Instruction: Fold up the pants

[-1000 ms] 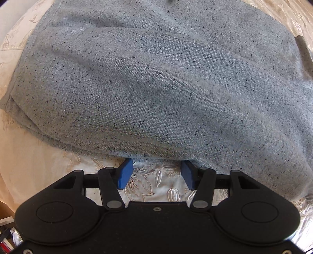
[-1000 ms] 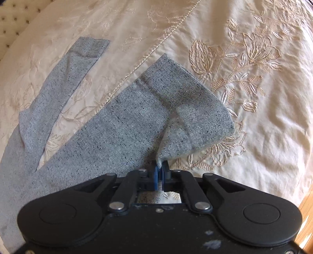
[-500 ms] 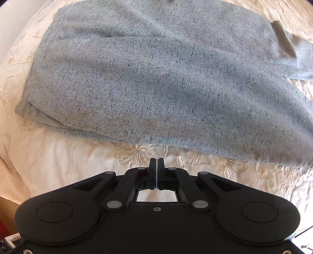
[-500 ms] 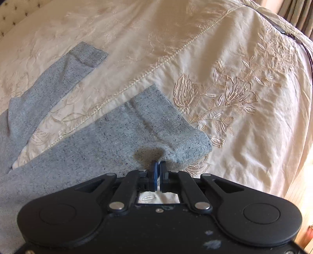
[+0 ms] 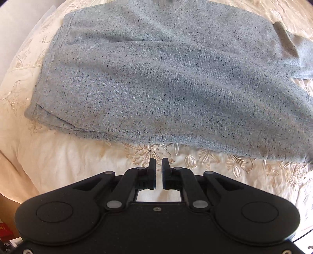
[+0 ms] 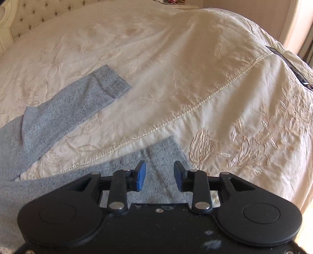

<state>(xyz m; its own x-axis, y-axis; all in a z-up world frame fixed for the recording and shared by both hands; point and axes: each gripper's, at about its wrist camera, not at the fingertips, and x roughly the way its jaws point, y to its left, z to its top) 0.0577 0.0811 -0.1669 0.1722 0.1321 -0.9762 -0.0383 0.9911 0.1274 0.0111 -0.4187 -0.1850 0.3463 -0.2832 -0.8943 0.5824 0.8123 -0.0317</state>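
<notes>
Waistband (image 5: 49,78) left view; cuffs (image 6: 109,82) right.

Two wrist views, both steeply down and near, sharing pants (image 5: 166,82) on bedspread (image 6: 195,78).

The bed (image 6: 176,58) carries everything. It is covered with a cream bedspread (image 5: 58,162) that has floral embroidery and one stitched seam line running across it. The grey speckled pants (image 5: 166,78) lie directly on the bedspread, the upper part flat and folded over, the two legs spread apart. A tufted headboard (image 6: 39,11) stands at the far end.
</notes>
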